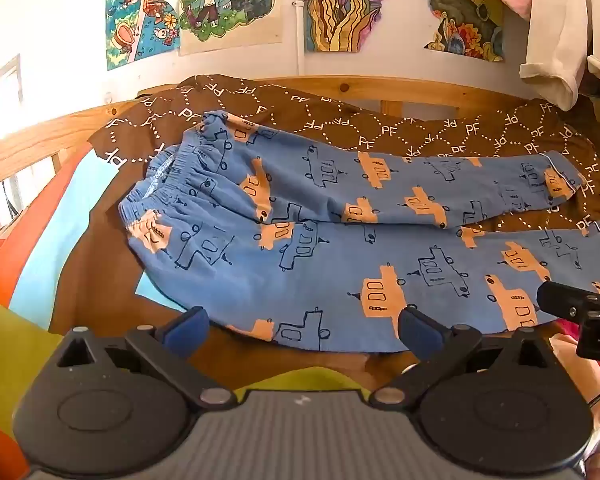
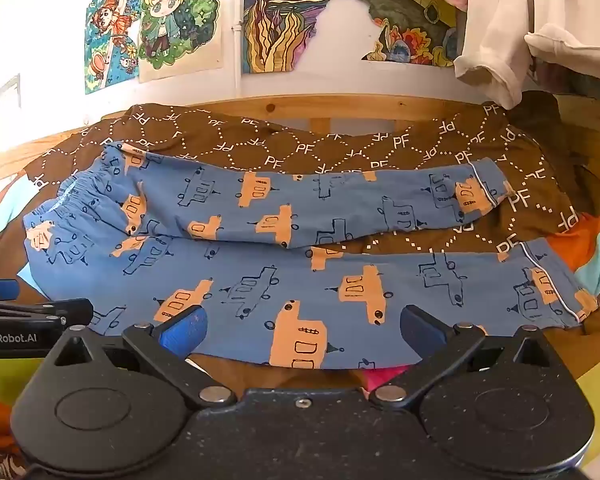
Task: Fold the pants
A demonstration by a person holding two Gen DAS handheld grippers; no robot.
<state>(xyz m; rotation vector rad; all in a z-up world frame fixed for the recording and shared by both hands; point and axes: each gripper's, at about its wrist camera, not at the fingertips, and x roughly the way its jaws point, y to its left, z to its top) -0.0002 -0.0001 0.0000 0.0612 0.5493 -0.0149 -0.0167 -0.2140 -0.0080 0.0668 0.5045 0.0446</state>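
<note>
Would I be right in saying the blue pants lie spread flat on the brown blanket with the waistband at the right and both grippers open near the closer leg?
Not quite: the waistband of the blue pants is at the left, as both wrist views show. The rest holds: they lie on the brown blanket, with the left gripper and right gripper open near the closer leg.

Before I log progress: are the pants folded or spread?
Spread: pants lie flat on the brown blanket, both legs apart.

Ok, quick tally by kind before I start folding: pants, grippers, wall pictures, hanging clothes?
Blue pants: 1
Grippers, left gripper and right gripper: 2
Wall pictures: 4
Hanging clothes: at least 2, white and pink
Total: at least 9
</note>
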